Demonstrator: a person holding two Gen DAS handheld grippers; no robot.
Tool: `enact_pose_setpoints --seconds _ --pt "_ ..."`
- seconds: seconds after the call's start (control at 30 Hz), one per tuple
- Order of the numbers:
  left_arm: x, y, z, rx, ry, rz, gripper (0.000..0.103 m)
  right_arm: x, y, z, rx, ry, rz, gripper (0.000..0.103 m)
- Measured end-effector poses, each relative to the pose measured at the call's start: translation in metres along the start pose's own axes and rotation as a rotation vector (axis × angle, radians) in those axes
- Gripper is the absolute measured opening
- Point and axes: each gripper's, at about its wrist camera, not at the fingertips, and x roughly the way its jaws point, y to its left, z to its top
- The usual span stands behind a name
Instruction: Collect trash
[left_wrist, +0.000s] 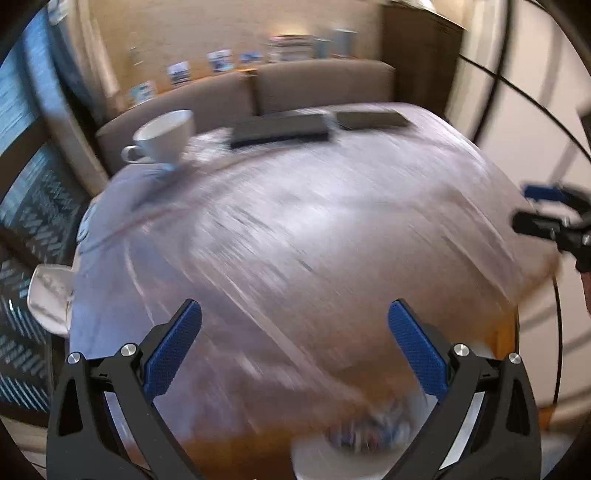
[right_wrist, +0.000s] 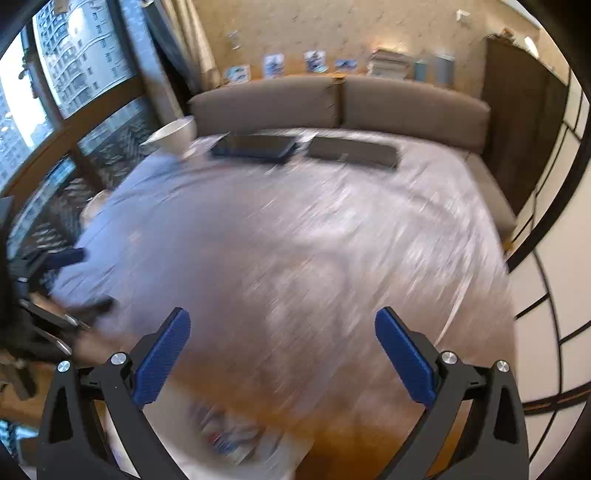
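Note:
Both views are motion-blurred. My left gripper (left_wrist: 294, 317) is open and empty above a pale grey tablecloth (left_wrist: 295, 229). My right gripper (right_wrist: 282, 325) is open and empty above the same cloth (right_wrist: 295, 240). A blurred bit of colourful printed stuff (left_wrist: 373, 432) lies on a white round container (left_wrist: 332, 461) at the near edge, just below the left fingers. It also shows in the right wrist view (right_wrist: 225, 435), low between the jaws. The right gripper shows at the far right of the left view (left_wrist: 543, 210); the left one at the far left of the right view (right_wrist: 55, 258).
A white cup (left_wrist: 164, 138) stands at the far left of the table, also in the right view (right_wrist: 175, 134). Two dark flat slabs (left_wrist: 280, 129) (left_wrist: 373, 119) lie at the far edge. Another white object (left_wrist: 50, 299) sits at the left edge. A brown sofa (right_wrist: 332, 107) stands behind the table.

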Motion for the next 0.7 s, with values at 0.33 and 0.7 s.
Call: enact_pose_setpoints --seconds 0.33,0.7 --pt "0.091 0.082 0.056 -0.192 0.023 0.105 0.102 0.082 -0.088 0.056 0.086 0.046 -0.097 0.098" --pt "0.108 0.094 0.048 -0.227 0.015 0.113 0.102 0.104 -0.119 0.050 0.058 0.011 -0.146 0.099"
